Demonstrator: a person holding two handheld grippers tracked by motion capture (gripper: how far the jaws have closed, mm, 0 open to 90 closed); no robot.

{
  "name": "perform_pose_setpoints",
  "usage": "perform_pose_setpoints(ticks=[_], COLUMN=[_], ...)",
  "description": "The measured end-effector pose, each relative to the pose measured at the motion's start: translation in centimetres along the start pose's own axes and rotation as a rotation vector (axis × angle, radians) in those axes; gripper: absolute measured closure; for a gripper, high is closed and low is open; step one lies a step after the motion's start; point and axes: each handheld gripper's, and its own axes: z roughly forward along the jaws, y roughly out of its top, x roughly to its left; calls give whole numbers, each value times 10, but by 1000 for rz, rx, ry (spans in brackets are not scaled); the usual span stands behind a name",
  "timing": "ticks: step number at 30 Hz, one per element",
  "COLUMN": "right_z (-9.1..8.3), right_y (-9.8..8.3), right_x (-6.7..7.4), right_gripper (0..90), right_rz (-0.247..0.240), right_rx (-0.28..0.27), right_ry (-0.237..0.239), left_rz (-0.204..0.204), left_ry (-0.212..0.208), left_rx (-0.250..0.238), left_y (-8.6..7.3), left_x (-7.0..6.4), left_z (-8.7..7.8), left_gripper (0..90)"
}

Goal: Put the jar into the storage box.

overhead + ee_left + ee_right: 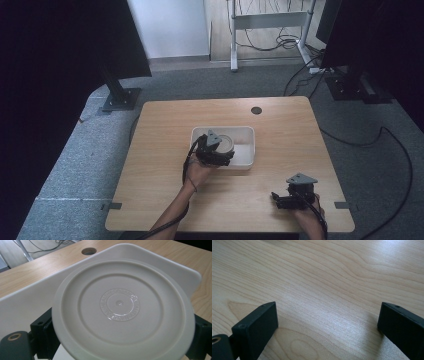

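One wooden table (280,125) carries one white tray (245,152) near its middle. The left gripper (216,150) clamps one round white lid (122,307) over the tray; the right gripper (292,199), jaws spread wide and empty, rests by the near right corner.

Lid (120,312) over tray (246,150), mid-table (160,200)
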Motion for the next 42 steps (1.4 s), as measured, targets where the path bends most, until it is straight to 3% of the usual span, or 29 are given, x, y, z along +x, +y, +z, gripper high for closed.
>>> perform_pose_setpoints(ticks=[20, 30, 36, 42], right_z=[0, 0, 0, 0], right_y=[0, 0, 0, 0], right_x=[0, 0, 0, 0], right_gripper=[25, 25, 25, 25], right_rz=[0, 0, 0, 0], right_rx=[0, 0, 0, 0], right_ry=[0, 0, 0, 0], left_rz=[-5, -62, -49, -63], left_ry=[41, 26, 25, 11], left_rx=[63, 86, 91, 84], left_y=[-12, -12, -12, -13], left_x=[-2, 2, 1, 1], left_z=[25, 24, 25, 25], left_gripper=[98, 96, 88, 37])
